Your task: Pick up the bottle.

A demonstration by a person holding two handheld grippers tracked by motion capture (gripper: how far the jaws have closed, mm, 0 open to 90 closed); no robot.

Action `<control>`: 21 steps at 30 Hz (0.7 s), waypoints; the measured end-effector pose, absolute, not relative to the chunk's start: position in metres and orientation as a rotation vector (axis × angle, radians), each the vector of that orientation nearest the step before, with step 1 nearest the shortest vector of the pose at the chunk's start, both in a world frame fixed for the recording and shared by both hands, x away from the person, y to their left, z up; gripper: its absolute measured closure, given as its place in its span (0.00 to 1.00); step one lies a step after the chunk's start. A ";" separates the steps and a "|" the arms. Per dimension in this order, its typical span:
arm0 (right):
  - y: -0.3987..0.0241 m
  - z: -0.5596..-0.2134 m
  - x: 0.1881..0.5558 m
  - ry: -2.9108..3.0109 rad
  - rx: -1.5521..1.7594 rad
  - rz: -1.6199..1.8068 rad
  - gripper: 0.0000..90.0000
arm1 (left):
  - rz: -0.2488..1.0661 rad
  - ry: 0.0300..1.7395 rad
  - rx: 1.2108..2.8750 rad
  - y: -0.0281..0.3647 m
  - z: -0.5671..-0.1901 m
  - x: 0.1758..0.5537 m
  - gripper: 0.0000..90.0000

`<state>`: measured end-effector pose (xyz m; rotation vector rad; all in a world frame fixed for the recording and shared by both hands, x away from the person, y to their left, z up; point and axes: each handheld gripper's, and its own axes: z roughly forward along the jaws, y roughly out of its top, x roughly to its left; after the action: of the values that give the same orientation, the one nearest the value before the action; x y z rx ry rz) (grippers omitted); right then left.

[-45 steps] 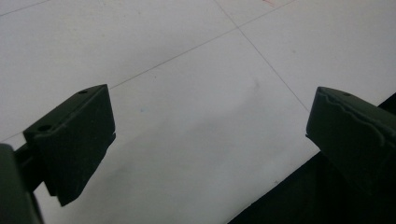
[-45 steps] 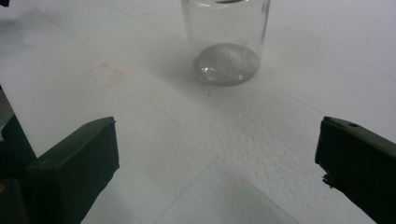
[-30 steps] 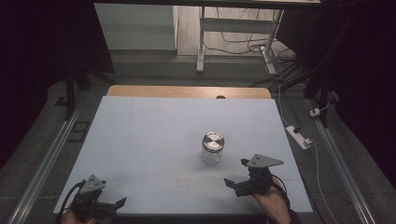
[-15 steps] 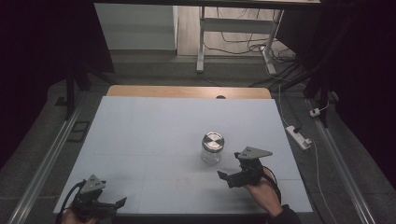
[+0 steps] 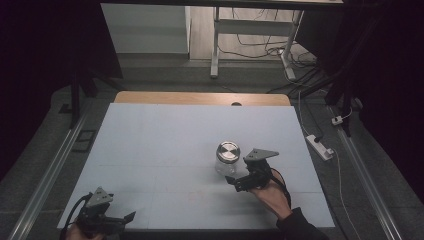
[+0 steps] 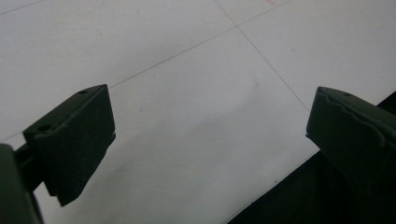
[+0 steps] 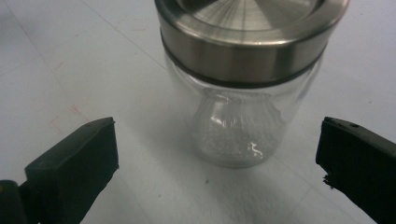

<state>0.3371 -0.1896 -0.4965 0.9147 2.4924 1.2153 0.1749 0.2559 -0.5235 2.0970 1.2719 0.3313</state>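
A clear glass jar [image 5: 227, 159] with a brushed steel lid stands upright on the white table top [image 5: 165, 145], right of centre. My right gripper [image 5: 234, 181] sits just in front of it, open, jaws spread wide and pointing at it. In the right gripper view the jar [image 7: 243, 98] stands close ahead, centred between the two black fingertips [image 7: 77, 158], untouched. My left gripper [image 5: 127, 217] rests at the table's front left corner, open with nothing between its jaws. The left gripper view looks past its fingertips [image 6: 77, 135] at bare table and the front edge.
A wooden strip [image 5: 200, 98] runs along the table's far edge. Metal rails [image 5: 50, 170] flank both sides. A power strip [image 5: 320, 146] and cables lie on the floor to the right. A desk frame [image 5: 215, 45] stands beyond the table.
My right gripper has slid left and forward across the table, closing in on the jar. The left gripper and the jar have stayed put.
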 end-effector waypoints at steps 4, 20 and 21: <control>-0.185 -0.500 0.345 2.501 0.921 1.232 0.00 | 0.333 1.269 2.100 0.256 -0.523 0.175 0.03; -0.166 -0.513 0.368 2.483 0.916 1.190 0.02 | 0.329 1.270 2.112 0.255 -0.524 0.175 0.03; -0.165 -0.513 0.368 2.482 0.914 1.196 0.03 | 0.329 1.271 2.112 0.255 -0.524 0.176 0.03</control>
<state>0.3684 -0.1654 -0.5133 0.9142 2.4817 1.1956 0.1755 0.2547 -0.5238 2.1121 1.2706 0.3288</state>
